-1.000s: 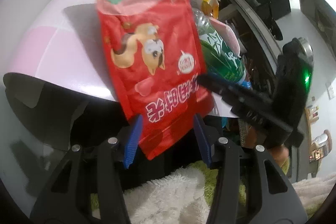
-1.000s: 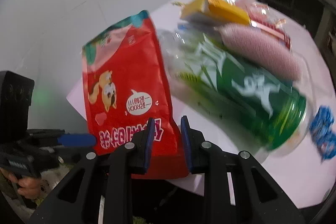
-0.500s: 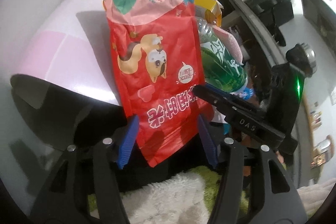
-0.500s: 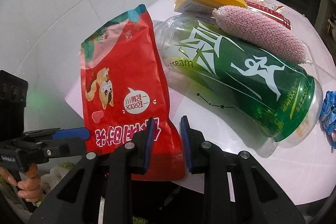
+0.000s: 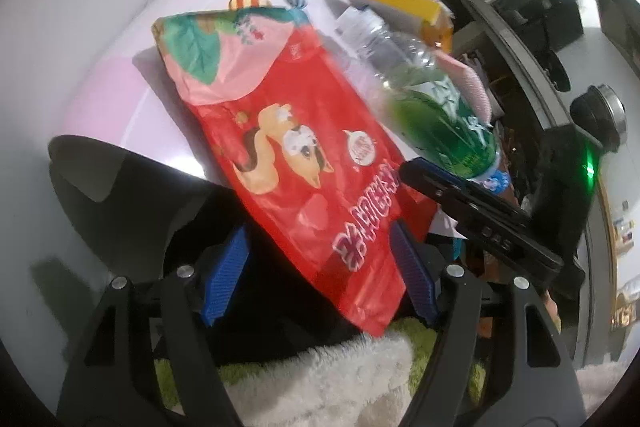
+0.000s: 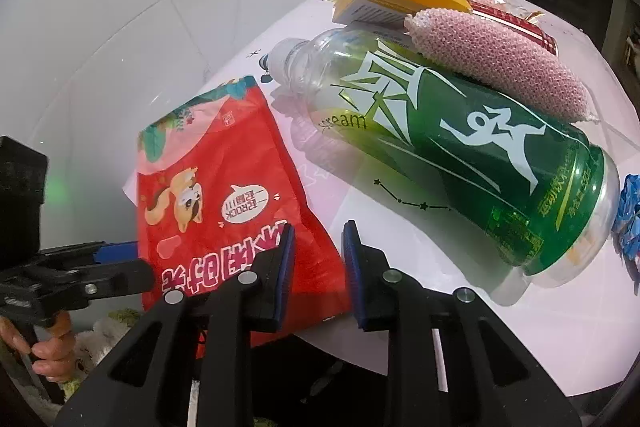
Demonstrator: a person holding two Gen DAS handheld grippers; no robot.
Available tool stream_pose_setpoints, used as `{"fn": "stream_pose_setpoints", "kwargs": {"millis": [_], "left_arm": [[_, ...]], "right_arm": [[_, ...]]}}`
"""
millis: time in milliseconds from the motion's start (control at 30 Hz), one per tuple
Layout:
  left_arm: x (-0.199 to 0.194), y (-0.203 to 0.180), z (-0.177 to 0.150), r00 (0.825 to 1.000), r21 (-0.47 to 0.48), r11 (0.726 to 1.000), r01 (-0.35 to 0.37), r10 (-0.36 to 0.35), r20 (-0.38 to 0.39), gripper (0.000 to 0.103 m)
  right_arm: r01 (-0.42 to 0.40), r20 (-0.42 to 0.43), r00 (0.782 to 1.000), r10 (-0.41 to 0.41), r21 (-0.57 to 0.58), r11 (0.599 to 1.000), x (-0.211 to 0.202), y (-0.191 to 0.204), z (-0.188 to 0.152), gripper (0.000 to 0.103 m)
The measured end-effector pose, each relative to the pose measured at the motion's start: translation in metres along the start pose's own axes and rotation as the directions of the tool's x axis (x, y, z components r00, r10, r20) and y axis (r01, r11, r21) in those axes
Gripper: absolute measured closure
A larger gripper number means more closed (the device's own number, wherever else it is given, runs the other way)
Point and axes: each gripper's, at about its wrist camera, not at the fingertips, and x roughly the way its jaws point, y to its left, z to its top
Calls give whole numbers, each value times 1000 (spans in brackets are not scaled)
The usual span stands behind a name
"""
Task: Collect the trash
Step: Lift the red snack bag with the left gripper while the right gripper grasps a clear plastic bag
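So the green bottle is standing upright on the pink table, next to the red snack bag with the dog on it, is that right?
Not quite. The green bottle is lying on its side, not upright, as the right wrist view shows. It does rest on the pink table, next to the red snack bag with the dog.

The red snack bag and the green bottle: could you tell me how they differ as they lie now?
The red snack bag is a flat, opaque pouch printed with a cartoon dog; the green bottle is a rounded, see-through container with a white running figure. The bag's near end juts past the table edge, while the bottle lies on its side wholly on the tabletop. Both lie side by side on the table.
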Motion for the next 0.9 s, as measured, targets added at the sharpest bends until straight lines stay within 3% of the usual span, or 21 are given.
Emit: {"fn": "stream_pose_setpoints", "kwargs": {"millis": [33, 100, 333, 433, 533, 700, 900], "left_arm": [[3, 1, 2, 1000, -7, 1000, 2, -2, -7, 39], [6, 2, 3, 999, -22, 999, 28, -29, -21, 56], [-13, -21, -1, 993, 80, 990, 113, -115, 29, 67], [-6, -28, 4, 998, 95, 994, 58, -60, 18, 67], [4, -29, 11, 1000, 106, 994, -15, 15, 1, 78], [4, -38, 21, 999, 149, 988, -45, 44, 10, 98], [7, -36, 27, 998, 168, 984, -61, 63, -5, 100]], "right_arm": [[1, 0, 1000, -1, 0, 1000, 1, -1, 1, 79], [-1, 0, 1000, 1, 1, 1000, 1, 0, 1, 79], [-2, 6, 1000, 2, -5, 1000, 2, 0, 1, 79], [-5, 7, 1000, 5, -7, 1000, 2, 0, 1, 79], [-5, 9, 1000, 5, -5, 1000, 1, 2, -1, 79], [-8, 27, 1000, 8, 4, 1000, -7, 0, -6, 79], [-80, 121, 990, 79, 2, 997, -56, -8, -8, 79]]}}
